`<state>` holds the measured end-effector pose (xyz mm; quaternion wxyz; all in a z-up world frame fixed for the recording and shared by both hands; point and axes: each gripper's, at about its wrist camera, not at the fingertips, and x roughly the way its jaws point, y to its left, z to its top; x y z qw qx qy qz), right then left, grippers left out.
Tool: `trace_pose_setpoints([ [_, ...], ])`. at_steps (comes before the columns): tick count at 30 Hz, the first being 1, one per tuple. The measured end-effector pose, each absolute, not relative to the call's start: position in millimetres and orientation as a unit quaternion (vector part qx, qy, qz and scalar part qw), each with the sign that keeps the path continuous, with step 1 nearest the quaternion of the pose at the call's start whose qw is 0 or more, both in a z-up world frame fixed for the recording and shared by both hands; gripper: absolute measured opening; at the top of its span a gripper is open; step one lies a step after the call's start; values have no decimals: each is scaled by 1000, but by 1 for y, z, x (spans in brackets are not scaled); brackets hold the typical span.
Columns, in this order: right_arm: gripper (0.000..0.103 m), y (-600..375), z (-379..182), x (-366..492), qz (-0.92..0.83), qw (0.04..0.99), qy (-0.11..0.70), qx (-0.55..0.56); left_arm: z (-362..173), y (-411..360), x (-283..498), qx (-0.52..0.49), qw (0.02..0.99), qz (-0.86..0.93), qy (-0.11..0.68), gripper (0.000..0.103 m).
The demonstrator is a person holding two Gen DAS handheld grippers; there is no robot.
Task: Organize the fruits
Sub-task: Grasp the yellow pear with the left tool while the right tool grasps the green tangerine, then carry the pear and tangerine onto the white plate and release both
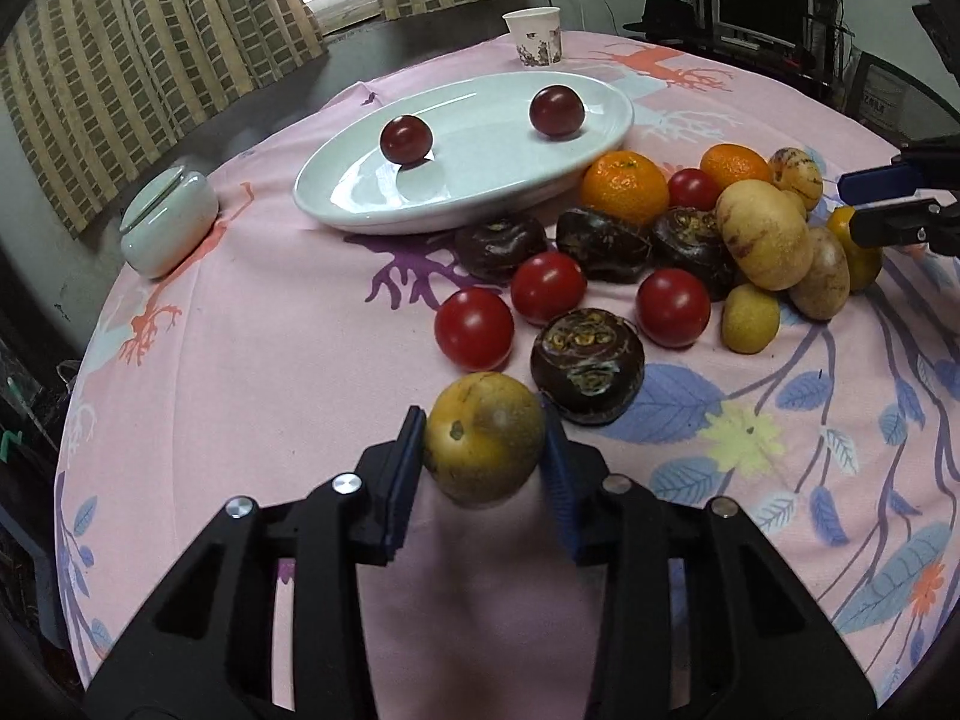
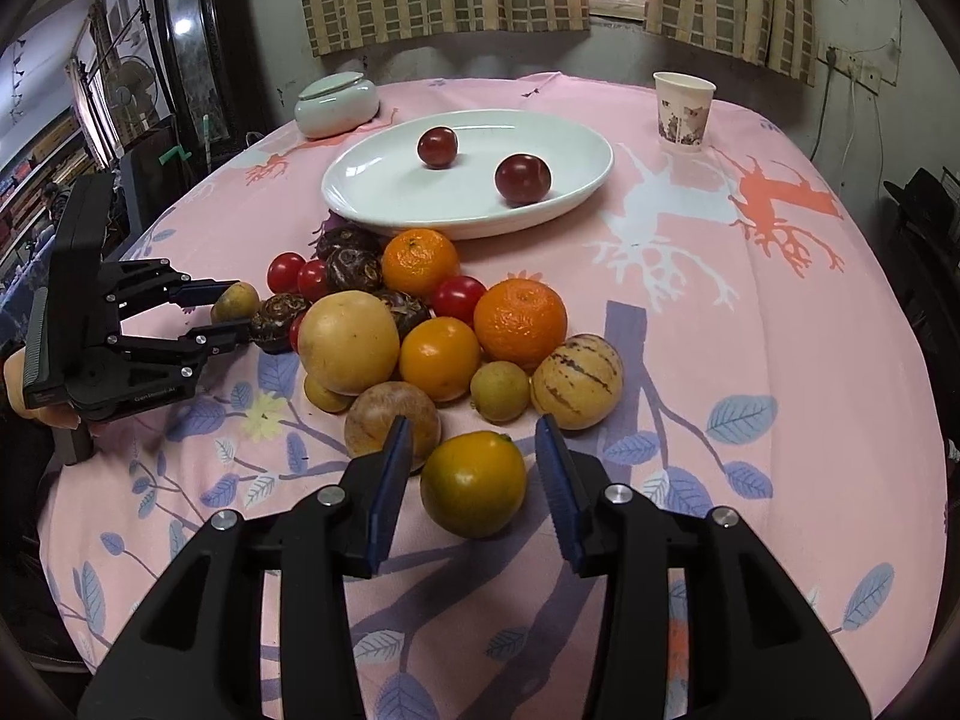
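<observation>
Clamping a brownish-yellow fruit (image 1: 483, 439), the left gripper (image 1: 483, 450) faces a dark water chestnut (image 1: 587, 365) at one o'clock, while the right gripper (image 2: 474, 480) stands parted around a loose yellow-orange fruit (image 2: 473, 483).

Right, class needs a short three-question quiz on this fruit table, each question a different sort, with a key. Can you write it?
1. How many dark red fruits lie on the white oval plate?
2. True or false: the left gripper is closed on a red tomato.
3. The yellow-orange fruit between the right gripper fingers is: A) clamped by both pads; B) lying on the cloth with a gap on each side; C) on the plate.

Key
1. Two.
2. False: it grips a yellow-brown fruit.
3. B.
</observation>
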<state>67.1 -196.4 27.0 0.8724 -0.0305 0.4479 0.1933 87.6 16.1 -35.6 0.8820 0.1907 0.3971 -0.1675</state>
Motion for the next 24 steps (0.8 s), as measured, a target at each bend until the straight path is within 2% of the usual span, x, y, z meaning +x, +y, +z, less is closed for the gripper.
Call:
trace_pose_setpoints([
  [4,48,-197,27,65,185,873,450,-42,-34,19,83,171,884,-167,402,38],
  [5,57,-197,27,64,186,872,450,-49,-33,20,82,159,884,-172,405,38],
  [6,62,-195,26,62,186,870,452,-60,-32,22,81,150,883,-176,408,38],
  [13,62,-192,11,66,178,863,467,-76,-36,33,75,110,882,-179,422,40],
  [14,58,-192,10,67,177,864,465,-75,-36,34,76,106,882,-180,422,41],
  [15,47,-191,8,68,176,863,468,-75,-37,35,76,102,882,-180,423,41],
  [17,46,-187,2,70,176,859,474,-77,-37,36,76,97,883,-181,422,41],
  [18,40,-184,0,71,172,860,474,-82,-37,36,77,96,883,-181,423,41],
  [24,38,-189,3,75,158,869,463,-68,-37,36,77,79,884,-171,428,39],
])
